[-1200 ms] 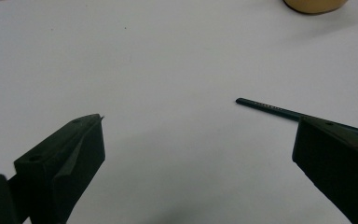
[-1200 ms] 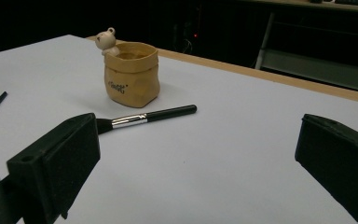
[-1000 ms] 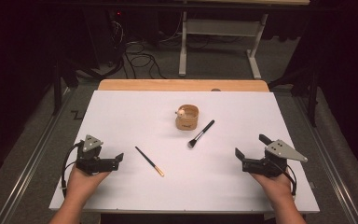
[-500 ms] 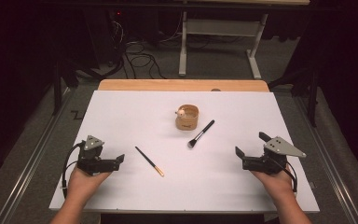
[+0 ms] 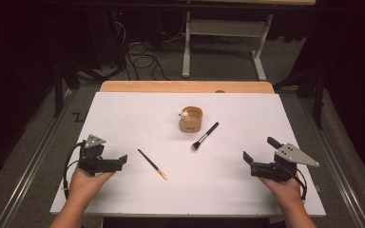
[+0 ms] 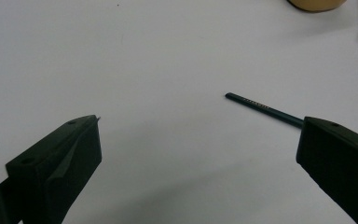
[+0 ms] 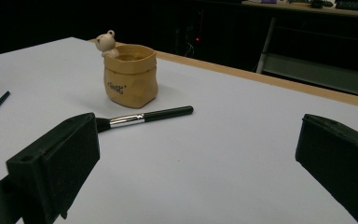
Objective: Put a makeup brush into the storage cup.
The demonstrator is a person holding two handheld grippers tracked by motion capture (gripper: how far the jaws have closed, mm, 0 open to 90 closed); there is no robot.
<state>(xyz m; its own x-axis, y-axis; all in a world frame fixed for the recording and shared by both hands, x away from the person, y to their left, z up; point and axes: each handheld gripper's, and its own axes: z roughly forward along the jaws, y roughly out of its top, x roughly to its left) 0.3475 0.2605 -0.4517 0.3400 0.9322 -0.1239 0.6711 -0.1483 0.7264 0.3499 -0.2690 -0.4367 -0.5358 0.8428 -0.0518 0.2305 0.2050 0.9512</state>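
A slim dark pencil [image 5: 152,164] with a tan end is lying diagonally in the lower middle of the high view, on the white surface [image 5: 123,114]. Above and right of it a black makeup brush [image 5: 205,136] is resting just beside a tan bear-topped pot [image 5: 191,120]. The left hand-held gripper [image 5: 121,160], at lower left, is sitting with jaws spread wide, gripping nothing, the pencil near its tips. The right hand-held gripper [image 5: 257,155], at lower right, is likewise gaping and empty. Both hands are resting low on the surface, pointing inward.
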